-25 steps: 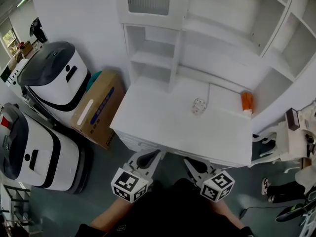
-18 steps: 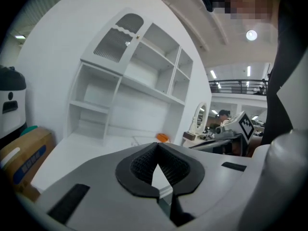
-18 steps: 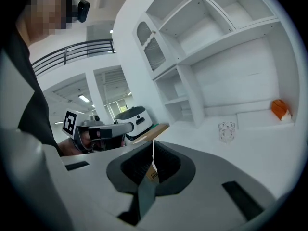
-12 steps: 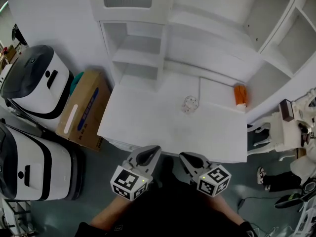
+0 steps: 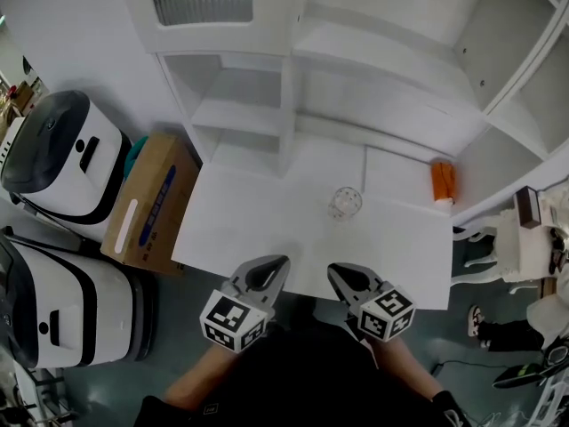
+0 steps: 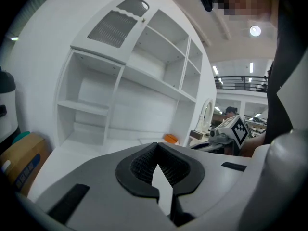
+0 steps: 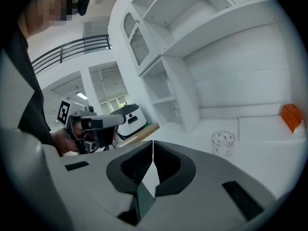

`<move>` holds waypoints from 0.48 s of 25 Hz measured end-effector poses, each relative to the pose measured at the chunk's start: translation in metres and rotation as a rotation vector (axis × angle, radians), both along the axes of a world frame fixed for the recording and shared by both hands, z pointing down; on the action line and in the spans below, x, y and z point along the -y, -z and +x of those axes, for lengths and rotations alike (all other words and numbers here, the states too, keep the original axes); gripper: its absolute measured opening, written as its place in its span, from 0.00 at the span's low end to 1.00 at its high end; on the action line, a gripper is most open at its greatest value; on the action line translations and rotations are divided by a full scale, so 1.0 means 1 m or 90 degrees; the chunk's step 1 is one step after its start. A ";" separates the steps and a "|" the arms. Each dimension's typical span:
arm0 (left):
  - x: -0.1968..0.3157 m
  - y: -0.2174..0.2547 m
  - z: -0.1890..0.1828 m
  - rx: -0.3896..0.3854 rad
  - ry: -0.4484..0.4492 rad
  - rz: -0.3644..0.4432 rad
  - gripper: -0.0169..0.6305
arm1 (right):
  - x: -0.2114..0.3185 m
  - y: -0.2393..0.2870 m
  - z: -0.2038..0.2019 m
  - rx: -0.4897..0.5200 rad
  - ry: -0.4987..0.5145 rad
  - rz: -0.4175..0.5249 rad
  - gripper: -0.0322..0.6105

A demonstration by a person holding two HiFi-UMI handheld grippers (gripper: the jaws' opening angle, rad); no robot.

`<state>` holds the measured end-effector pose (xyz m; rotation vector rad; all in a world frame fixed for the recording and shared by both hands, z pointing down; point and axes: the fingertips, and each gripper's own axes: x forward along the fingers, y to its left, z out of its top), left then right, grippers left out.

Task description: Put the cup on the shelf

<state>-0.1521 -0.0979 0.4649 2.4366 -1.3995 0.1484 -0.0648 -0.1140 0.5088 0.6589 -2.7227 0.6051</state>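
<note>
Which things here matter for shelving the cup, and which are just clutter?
For the job: glass cup; white shelf unit; left gripper and right gripper, both shut, empty.
Lying about: orange object; cardboard box; two white machines.

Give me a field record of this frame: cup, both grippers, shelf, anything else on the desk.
cup: clear glass cup with small dots, upright on the white desk, untouched
left gripper: shut, empty, at the desk's near edge
right gripper: shut, empty, at the desk's near edge
shelf: white shelf unit, behind the cup
other: small orange package, right rear of the desk
</note>
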 end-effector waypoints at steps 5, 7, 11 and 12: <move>0.037 -0.010 0.007 -0.004 0.010 -0.020 0.04 | 0.038 -0.007 0.010 0.014 0.009 -0.009 0.08; 0.051 -0.015 0.010 0.002 0.018 -0.031 0.04 | 0.051 -0.010 0.015 0.018 0.011 -0.012 0.08; 0.076 -0.025 0.020 0.011 0.026 -0.050 0.04 | 0.071 -0.023 0.025 0.009 0.021 -0.018 0.08; 0.082 -0.027 0.023 0.016 0.025 -0.051 0.04 | 0.074 -0.026 0.027 0.010 0.029 -0.020 0.08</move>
